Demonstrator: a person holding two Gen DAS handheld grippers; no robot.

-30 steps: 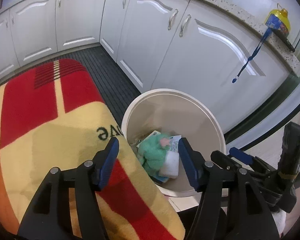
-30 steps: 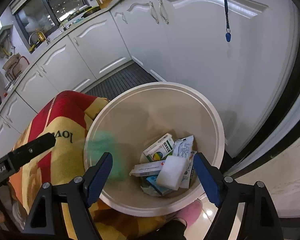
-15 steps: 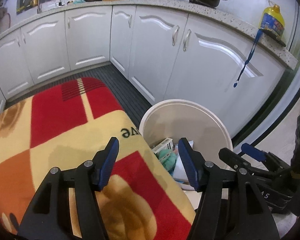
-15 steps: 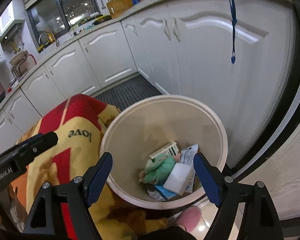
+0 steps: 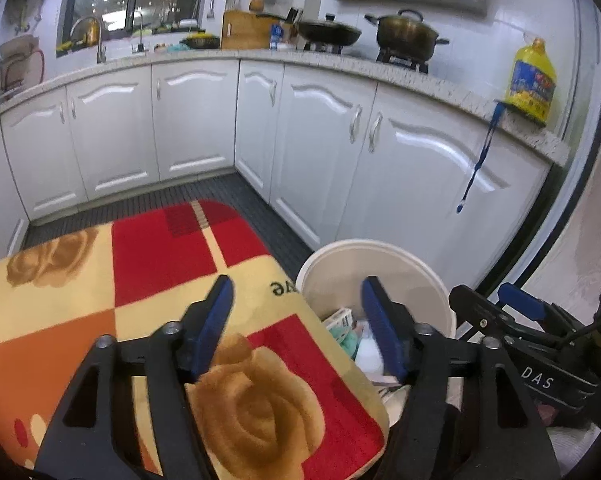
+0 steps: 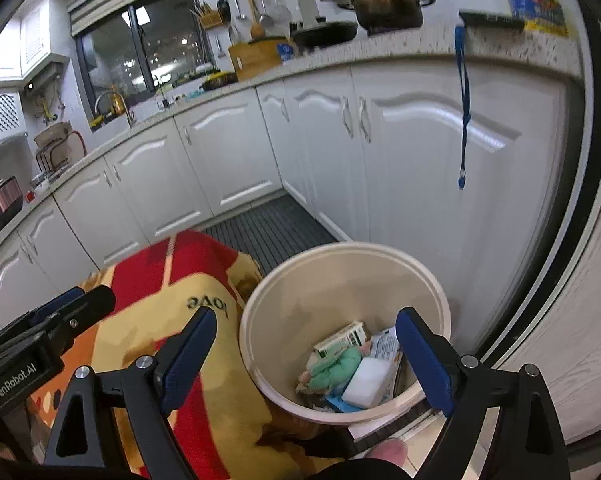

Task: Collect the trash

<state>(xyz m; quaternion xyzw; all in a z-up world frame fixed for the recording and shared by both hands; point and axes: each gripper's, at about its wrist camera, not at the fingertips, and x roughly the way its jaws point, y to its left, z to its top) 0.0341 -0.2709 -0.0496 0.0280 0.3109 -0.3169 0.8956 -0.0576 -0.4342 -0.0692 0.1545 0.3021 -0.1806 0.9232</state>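
Observation:
A cream trash bin [image 6: 292, 280] [image 5: 380, 264] stands on the floor beside the blanket-covered surface. Inside lie a green cloth wad [image 6: 336, 368], a white sponge block [image 6: 368, 384] and small cardboard boxes [image 6: 340, 338]. My right gripper [image 6: 306, 344] hangs above the bin's near rim, its jaws opening, with nothing between them. My left gripper [image 5: 298, 320] is over the blanket's edge left of the bin, its jaws also opening and holding nothing. Each gripper shows at the edge of the other's view.
A red, orange and cream blanket [image 5: 100, 320] covers the surface at the left. White kitchen cabinets [image 5: 320, 140] wrap the corner behind, over a dark ribbed floor mat [image 6: 268, 228]. On the counter stand pots [image 5: 406, 34] and a yellow oil bottle [image 5: 532, 80]; a blue lanyard [image 6: 462, 108] hangs down.
Both grippers rose and drew back from the bin, tilting up so the counter and window show. The green cloth dropped from the left gripper into the bin. Both sets of jaws stand wider.

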